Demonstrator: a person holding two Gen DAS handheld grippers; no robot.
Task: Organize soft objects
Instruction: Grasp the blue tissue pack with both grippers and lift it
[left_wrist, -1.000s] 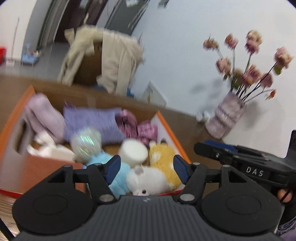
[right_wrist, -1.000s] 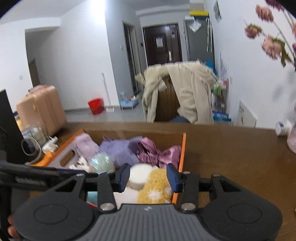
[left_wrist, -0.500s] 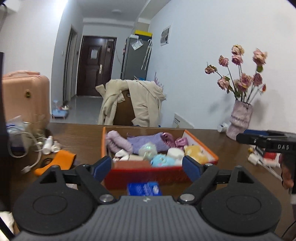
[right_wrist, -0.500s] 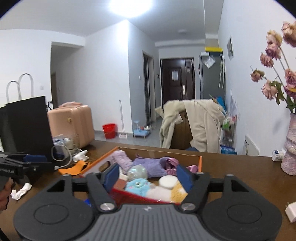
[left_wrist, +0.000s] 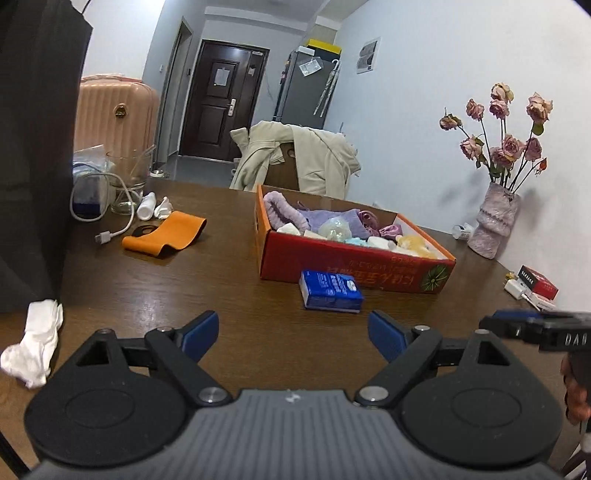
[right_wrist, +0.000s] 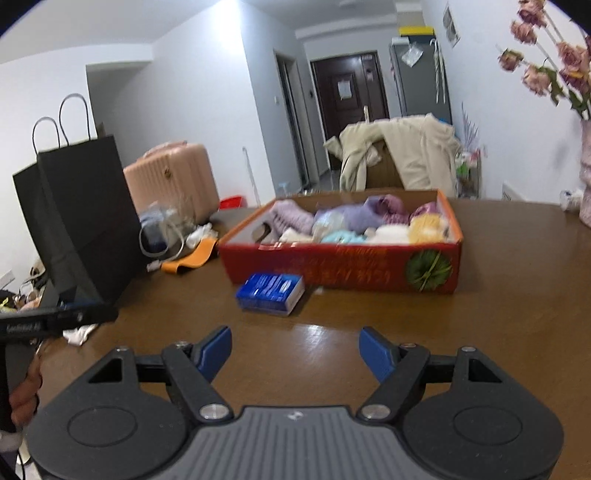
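Observation:
A red-orange cardboard box (left_wrist: 354, 260) (right_wrist: 343, 267) stands mid-table, filled with soft things: purple knits (left_wrist: 332, 216), a yellow plush (right_wrist: 424, 225), pale blue and white pieces. A blue tissue pack (left_wrist: 330, 291) (right_wrist: 271, 290) lies on the table just in front of the box. A crumpled white cloth (left_wrist: 33, 347) lies at the near left. My left gripper (left_wrist: 293, 330) hovers open over bare table short of the pack. My right gripper (right_wrist: 295, 347) is open too, with nothing between its fingers.
A black paper bag (right_wrist: 81, 221) stands on the left. Beside it are an orange band (left_wrist: 166, 234), a glass, a white cable and small bottles. A vase of dried roses (left_wrist: 493, 225) and a red packet (left_wrist: 537, 284) sit at the right. A coat-draped chair is behind the table.
Both grippers have pulled back from right over the box to the near side of the table. Their jaws have widened. The blue pack and the white cloth have come into view.

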